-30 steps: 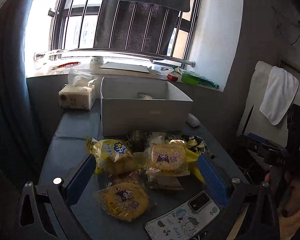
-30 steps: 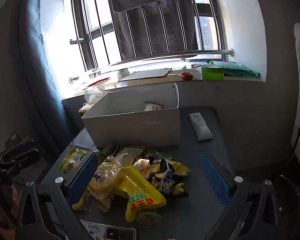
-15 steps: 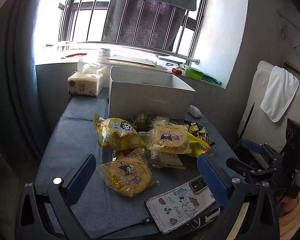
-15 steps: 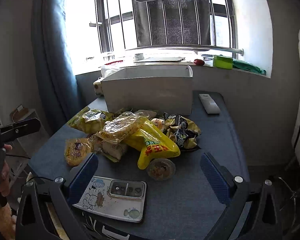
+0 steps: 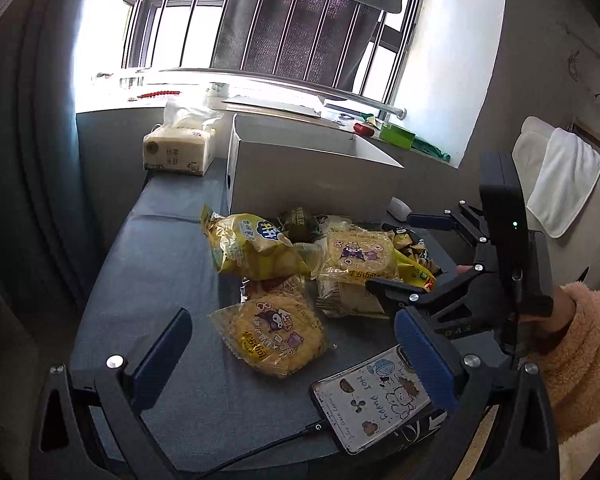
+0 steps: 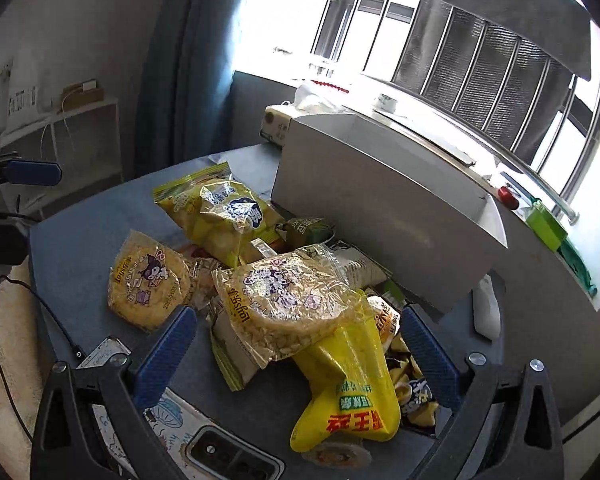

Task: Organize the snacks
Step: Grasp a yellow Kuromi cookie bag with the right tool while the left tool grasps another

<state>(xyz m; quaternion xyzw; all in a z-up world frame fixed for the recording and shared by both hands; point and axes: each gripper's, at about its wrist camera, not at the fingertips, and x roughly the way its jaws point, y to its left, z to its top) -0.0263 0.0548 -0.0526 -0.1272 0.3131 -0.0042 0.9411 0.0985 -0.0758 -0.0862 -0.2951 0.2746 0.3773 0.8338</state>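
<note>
A pile of snack packs lies on the blue table (image 5: 148,280) in front of an open white box (image 5: 312,176). A round yellow cracker pack (image 5: 276,332) lies nearest, between the fingers of my open left gripper (image 5: 292,360), which holds nothing. Behind it are a yellow-green bag (image 5: 252,248) and a second cracker pack (image 5: 356,256). My right gripper (image 5: 416,256) hangs open over the pile's right side. In the right wrist view the right gripper (image 6: 296,356) straddles that cracker pack (image 6: 284,300) and a yellow bag (image 6: 348,396), closed on neither.
A phone (image 5: 380,396) with a cable lies at the table's near edge, under the left gripper's right finger. A tissue pack (image 5: 178,152) stands left of the box and a white remote (image 6: 486,308) to its right. A sleeve (image 5: 580,360) holds the right gripper.
Both grippers drew back from the box, still open. The right gripper then swung in over the right side of the pile and now shows large in the left wrist view.
</note>
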